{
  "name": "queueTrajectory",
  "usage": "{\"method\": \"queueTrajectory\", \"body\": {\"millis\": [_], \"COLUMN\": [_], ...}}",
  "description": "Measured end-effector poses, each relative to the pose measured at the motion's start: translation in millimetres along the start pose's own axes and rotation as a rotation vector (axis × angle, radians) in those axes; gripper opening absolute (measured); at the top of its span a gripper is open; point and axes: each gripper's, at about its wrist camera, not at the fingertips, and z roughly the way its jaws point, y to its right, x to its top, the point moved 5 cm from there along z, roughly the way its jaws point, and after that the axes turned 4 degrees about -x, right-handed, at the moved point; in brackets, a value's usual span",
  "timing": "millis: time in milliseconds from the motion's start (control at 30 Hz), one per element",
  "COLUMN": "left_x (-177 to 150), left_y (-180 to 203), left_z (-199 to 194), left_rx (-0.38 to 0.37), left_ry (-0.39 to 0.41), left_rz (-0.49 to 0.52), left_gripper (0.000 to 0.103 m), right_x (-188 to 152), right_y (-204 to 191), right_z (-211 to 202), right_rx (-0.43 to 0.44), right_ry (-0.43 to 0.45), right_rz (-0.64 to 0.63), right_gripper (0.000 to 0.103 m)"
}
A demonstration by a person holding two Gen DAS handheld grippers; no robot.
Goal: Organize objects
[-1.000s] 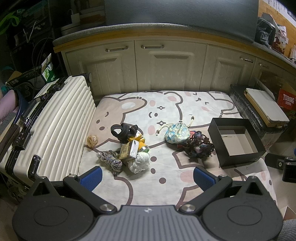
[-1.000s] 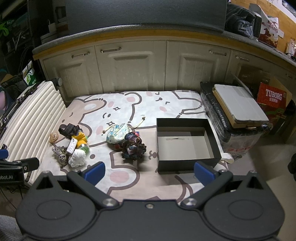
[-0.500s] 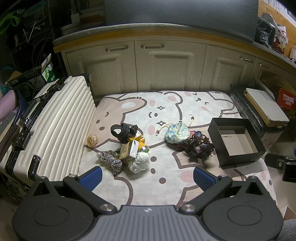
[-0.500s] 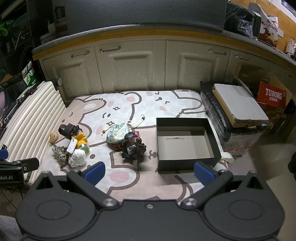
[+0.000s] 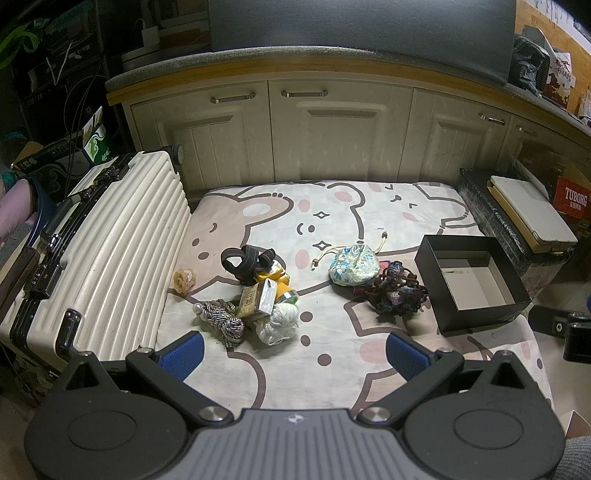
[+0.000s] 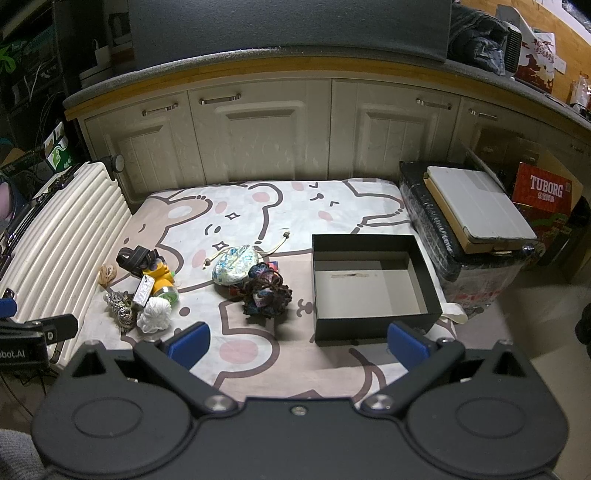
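Nothing has moved: both grippers' fingers (image 5: 183,352) gape wide (holding nothing) before the black box (image 6: 373,286).

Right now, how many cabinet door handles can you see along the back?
4 in the right wrist view: far left door, next door, right door, far right. More may be cut off beyond the frame edges.

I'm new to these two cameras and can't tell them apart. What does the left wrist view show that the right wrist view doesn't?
Only the left view shows the suitcase's latches and side handle. Only the right view shows the dark bundle on the counter and the box's outer front wall. Both share the bear-print mat, the empty black box, the floral pouch, the white yarn, and open tongs: left, right.
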Motion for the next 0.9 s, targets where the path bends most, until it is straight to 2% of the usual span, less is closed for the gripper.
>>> {"method": "queueTrajectory", "body": {"millis": [400, 600, 900], "left_x": [-6.8, -4.9, 15.6], "left_y": [0.4, 1.4, 2.7], "left_z": [3.3, -1.8, -13.6], "left_rx": [-0.002, -0.002, -0.011], "left_ry": [0.006, 0.035, 0.111], "left_rz": [-0.001, 0.009, 0.013], "left_gripper": [0.103, 0.103, 0.103], "right_x": [-0.7, 1.1, 33.6], "right_y": [2.0, 2.8, 5.9], "right_z": [-0.2, -6.8, -24.0], "right_rx": [0.006, 0.013, 0.004], "right_ry": [0.005, 0.035, 0.173], "right_rz": [0.01, 0.014, 0.033], "right_gripper": [0.103, 0.103, 0.103]}}
